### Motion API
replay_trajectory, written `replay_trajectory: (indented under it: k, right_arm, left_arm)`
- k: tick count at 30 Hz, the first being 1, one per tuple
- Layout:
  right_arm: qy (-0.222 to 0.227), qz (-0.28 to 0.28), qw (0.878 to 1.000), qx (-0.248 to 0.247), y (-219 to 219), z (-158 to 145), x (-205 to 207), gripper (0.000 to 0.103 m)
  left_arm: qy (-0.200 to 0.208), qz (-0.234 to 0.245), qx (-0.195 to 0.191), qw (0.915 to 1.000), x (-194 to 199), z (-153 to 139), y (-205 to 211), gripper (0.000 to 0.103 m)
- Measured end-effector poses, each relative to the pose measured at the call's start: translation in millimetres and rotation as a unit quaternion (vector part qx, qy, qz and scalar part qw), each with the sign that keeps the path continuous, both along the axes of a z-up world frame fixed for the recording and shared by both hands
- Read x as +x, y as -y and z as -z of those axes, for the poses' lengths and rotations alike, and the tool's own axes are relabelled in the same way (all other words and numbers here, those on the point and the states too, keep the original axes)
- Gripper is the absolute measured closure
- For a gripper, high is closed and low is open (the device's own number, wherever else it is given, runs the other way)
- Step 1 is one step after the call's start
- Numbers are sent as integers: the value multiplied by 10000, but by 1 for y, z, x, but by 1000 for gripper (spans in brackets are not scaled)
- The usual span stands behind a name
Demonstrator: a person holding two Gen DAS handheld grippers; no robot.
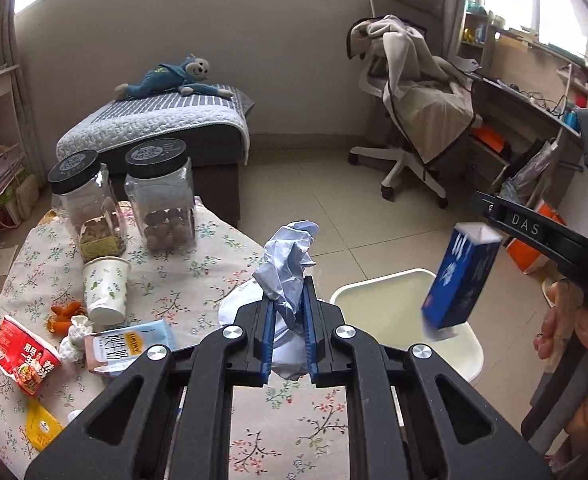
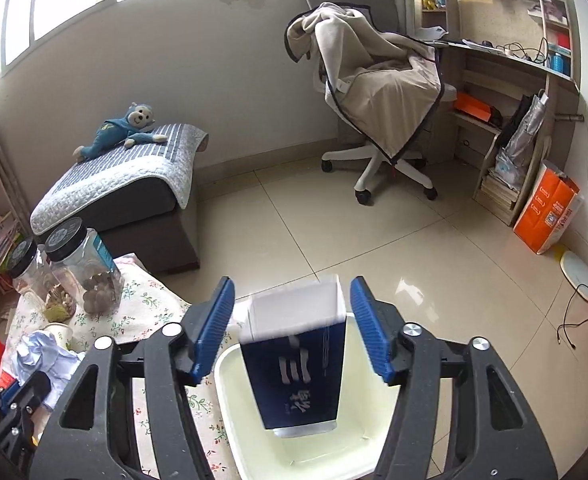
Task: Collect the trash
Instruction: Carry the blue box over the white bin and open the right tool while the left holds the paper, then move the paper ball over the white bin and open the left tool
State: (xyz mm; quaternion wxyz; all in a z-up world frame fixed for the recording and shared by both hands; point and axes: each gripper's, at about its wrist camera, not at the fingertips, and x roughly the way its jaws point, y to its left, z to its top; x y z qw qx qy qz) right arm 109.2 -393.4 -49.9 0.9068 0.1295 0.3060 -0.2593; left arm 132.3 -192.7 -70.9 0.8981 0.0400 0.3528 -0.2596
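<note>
My left gripper is shut on a crumpled white-blue paper wad, held above the table edge; the wad also shows in the right wrist view. My right gripper is open. A blue and white carton is blurred between its jaws, touching neither finger, over the white bin. In the left wrist view the carton hangs tilted over the bin, below the right gripper's fingers.
On the floral tablecloth lie a paper cup, a red noodle wrapper, a tissue pack, orange peel, a yellow packet and two lidded jars. A bed, office chair and desk stand beyond.
</note>
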Motion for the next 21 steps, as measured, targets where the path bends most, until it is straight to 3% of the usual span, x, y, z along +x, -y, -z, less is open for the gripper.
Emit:
replay_trajectory:
  k: [17,18,19,21]
  right_arm:
    - [802,1450,9848,517,86,-17,-68,12]
    - [823,1499,9839,516,89,-18,-71,11]
    - [841,1542,9832,500,90,-18,-73,11]
    - [865,1600,9823,438,93,-19,-76,8]
  left_arm:
    - [-669,957,-208,9929,-17,18,120,88]
    - [-759,1019,-205,9917,-18,19,126,77]
    - [-854,1068,-208,9904,-19,21,130,56]
    - [-887,1067,-273,9900,-22,19,131,38]
